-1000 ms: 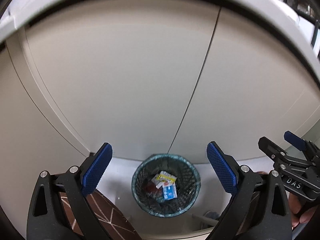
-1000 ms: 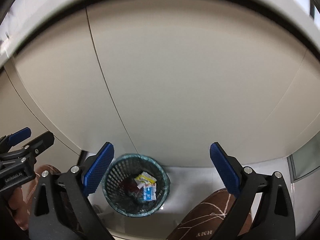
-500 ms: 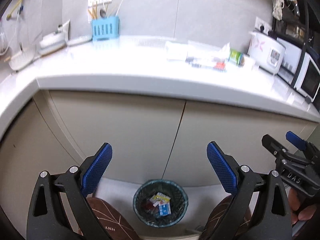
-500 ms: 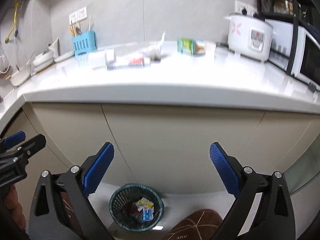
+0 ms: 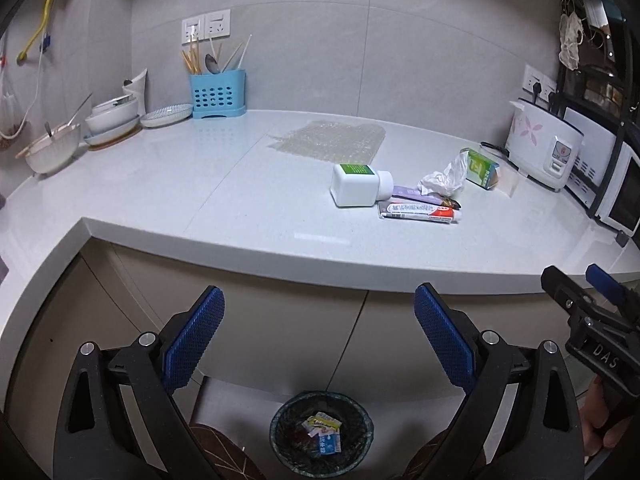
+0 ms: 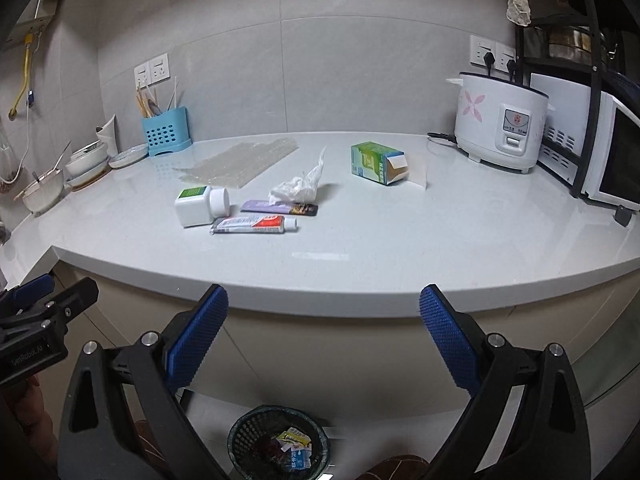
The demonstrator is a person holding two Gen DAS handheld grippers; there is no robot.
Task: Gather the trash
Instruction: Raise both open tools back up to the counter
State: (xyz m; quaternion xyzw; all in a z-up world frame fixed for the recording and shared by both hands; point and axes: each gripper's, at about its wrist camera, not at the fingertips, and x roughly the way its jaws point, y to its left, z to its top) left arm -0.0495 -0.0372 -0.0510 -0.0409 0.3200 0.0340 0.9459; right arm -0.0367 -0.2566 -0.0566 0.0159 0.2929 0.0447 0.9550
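Both tools raised since earlier; bench [image 5: 280, 216] top now in view.
Left tool [image 5: 318, 340] and right tool [image 6: 324, 344] agape, empty; bottle [image 5: 356, 190], tube [image 5: 420, 211], tissue [image 5: 442, 180] at 12 o'clock; bin [image 5: 322, 434] at 6.

Left gripper [image 5: 318, 332] jaws wide apart and empty, white countertop [image 5: 240, 200] beyond, white bottle [image 5: 358, 184] lying beside toothpaste tube [image 5: 420, 211] and crumpled tissue [image 5: 442, 178], wastebasket [image 5: 322, 434] on near floor holding wrappers, right gripper [image 5: 592, 312] at right edge.
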